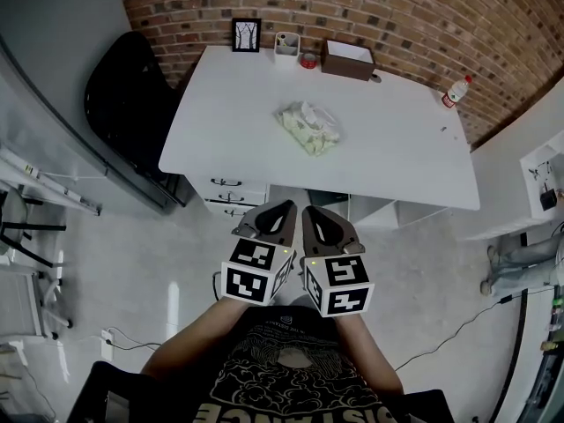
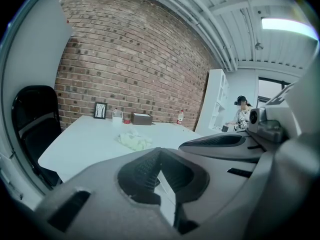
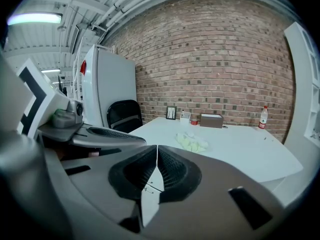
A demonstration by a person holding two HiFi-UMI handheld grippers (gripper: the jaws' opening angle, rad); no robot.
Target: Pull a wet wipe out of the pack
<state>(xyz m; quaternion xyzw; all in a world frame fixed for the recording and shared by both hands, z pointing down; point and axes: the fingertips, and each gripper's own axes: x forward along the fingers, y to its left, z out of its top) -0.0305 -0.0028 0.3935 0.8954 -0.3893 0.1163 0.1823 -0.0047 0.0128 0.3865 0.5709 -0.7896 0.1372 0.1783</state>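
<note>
The wet wipe pack (image 1: 307, 126) lies crumpled and pale green-white near the middle of the white table (image 1: 220, 130); it also shows in the left gripper view as the pack (image 2: 134, 140) and in the right gripper view as the pack (image 3: 192, 142). Both grippers hang side by side in front of the table's near edge, well short of the pack. My left gripper (image 1: 284, 208) has its jaws pressed together with nothing in them. My right gripper (image 1: 310, 211) is likewise shut and holds nothing.
At the table's far edge stand a small framed picture (image 1: 246, 35), a white cup holder (image 1: 286, 45), a red tin (image 1: 308, 60) and a brown box (image 1: 348, 58). A water bottle (image 1: 455, 92) is far right. A black chair (image 1: 123, 95) stands left; drawers (image 1: 229, 192) sit under the table.
</note>
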